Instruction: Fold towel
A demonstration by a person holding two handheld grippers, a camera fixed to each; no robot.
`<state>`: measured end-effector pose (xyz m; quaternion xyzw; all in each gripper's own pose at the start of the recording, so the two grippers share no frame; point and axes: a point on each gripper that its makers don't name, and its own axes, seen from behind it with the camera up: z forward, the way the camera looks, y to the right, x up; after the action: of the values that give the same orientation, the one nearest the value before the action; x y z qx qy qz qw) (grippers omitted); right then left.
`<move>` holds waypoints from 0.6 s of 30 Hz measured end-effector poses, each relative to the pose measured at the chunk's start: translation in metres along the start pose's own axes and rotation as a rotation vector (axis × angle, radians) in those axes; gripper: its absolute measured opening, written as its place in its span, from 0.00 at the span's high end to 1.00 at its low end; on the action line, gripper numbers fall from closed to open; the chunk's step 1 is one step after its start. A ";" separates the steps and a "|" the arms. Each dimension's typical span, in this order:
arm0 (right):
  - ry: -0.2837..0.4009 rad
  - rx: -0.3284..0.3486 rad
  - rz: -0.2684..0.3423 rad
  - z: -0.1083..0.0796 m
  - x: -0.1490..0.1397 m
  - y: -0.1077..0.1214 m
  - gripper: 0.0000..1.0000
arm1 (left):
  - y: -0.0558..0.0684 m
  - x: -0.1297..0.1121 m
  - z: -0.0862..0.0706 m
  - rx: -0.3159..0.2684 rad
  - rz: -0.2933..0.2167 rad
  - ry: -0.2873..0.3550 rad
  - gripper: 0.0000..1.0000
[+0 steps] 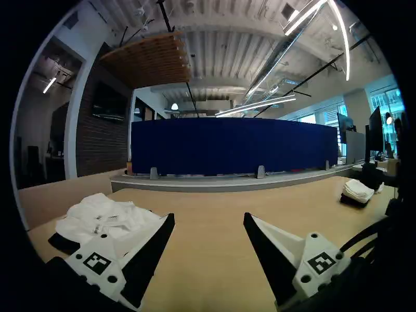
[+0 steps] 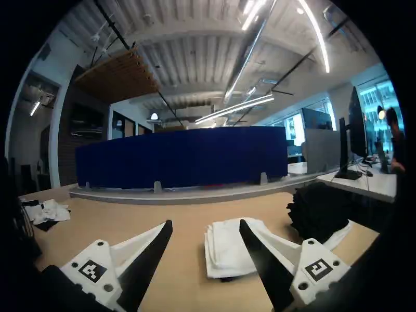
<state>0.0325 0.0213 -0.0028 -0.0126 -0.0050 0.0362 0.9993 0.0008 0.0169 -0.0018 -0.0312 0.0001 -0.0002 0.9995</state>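
Note:
A crumpled heap of white towels point(image 1: 104, 218) lies on the wooden table point(image 1: 218, 244) at the left of the left gripper view, partly behind the left finger. My left gripper point(image 1: 208, 221) stands open above bare wood, empty. A folded white towel stack point(image 2: 226, 247) rests just ahead in the right gripper view, and my right gripper point(image 2: 204, 229) is open, its right finger overlapping the stack's edge. That folded stack point(image 1: 358, 191) sits far right in the left gripper view. The crumpled heap point(image 2: 48, 211) appears far left in the right gripper view.
A blue divider panel point(image 1: 229, 145) on a grey rail closes off the table's far side. A black pile of cloth point(image 2: 322, 208) sits right of the folded stack. Monitors point(image 2: 353, 138) stand on a desk at the right. Black cables point(image 1: 369, 234) run by the left gripper.

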 end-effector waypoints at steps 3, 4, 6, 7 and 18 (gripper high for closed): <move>0.003 0.006 0.007 0.003 -0.003 -0.001 0.00 | 0.000 0.000 0.000 0.000 0.000 0.000 0.01; 0.004 0.009 0.008 0.004 -0.005 -0.003 0.01 | 0.000 0.000 0.000 0.000 0.000 0.000 0.01; 0.005 0.014 0.009 0.004 -0.009 -0.006 0.01 | 0.000 0.000 0.000 0.000 0.000 0.000 0.01; 0.005 0.017 0.007 0.005 -0.011 -0.007 0.01 | 0.000 0.000 0.000 0.000 0.000 0.000 0.01; 0.000 0.025 -0.001 0.009 -0.032 -0.012 0.01 | -0.001 0.000 0.000 0.000 0.000 0.000 0.01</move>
<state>0.0017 0.0071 0.0064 0.0002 -0.0046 0.0357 0.9994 0.0004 0.0163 -0.0018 -0.0312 0.0001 -0.0003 0.9995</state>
